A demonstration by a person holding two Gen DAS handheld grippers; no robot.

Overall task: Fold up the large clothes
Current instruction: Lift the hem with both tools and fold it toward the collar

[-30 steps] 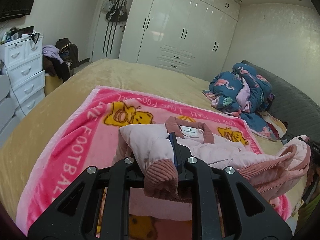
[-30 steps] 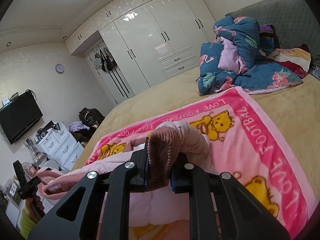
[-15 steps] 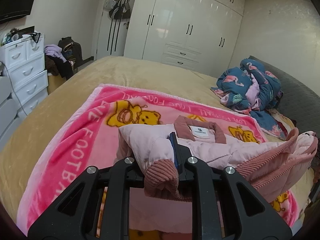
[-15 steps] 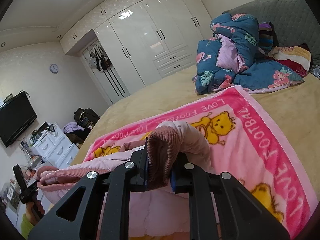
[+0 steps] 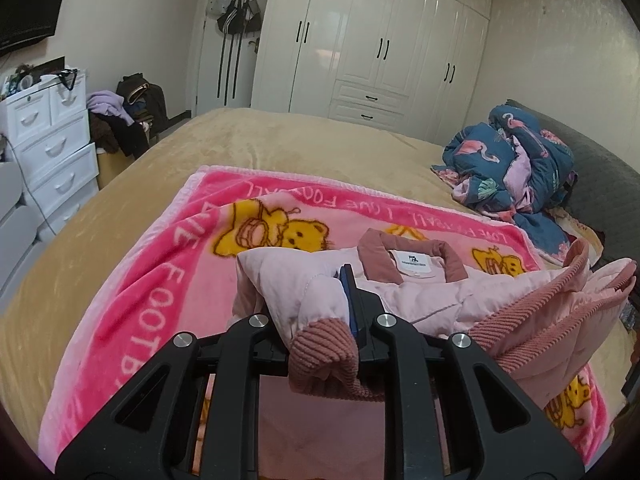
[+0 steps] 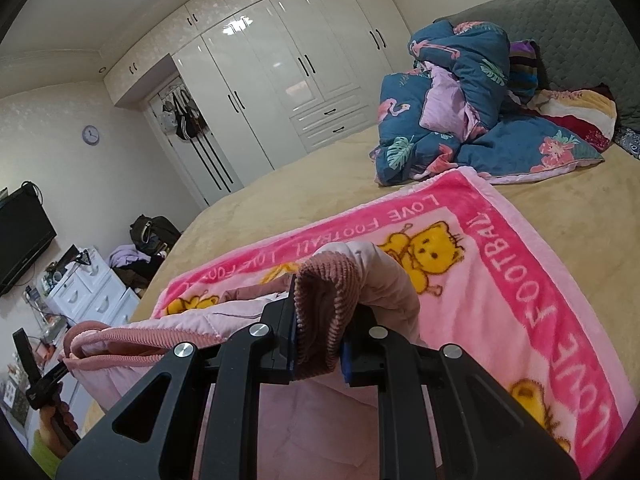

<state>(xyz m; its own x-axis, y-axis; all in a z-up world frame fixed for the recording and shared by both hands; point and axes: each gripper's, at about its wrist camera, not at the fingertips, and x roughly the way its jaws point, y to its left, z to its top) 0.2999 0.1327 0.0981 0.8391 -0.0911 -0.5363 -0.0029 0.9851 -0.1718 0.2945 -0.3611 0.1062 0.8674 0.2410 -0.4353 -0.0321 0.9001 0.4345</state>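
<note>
2 grippers, both clamped on the pink jacket. Left gripper pinches 1 ribbed cuff, with sleeve fabric bunched between the jaws. Right gripper does the same on the other ribbed cuff. Neither has any free gap; fabric fills both.

Holding the 2 cuffs looks like the sleeve-fold step: lifting both ends at once keeps the sleeves off the body so they can be laid across it evenly. My read is that the fold is only partly done, since the sleeves are up in the air and not yet flat.

Jacket body lies on the pink bear blanket, collar pointing away, white neck label face up. So it's lying open side up, or inside showing; hard to say which from this angle. Corduroy trim drapes up toward the right gripper's side.

Blanket sits on the tan bed, probably as a clean flat work surface. Jacket is near the close edge, within easy reach.

Farther off: crumpled blue flamingo quilt pushed to the headboard end, well apart from the jacket. White drawer unit is on the left, white wardrobe on the far wall.
</note>
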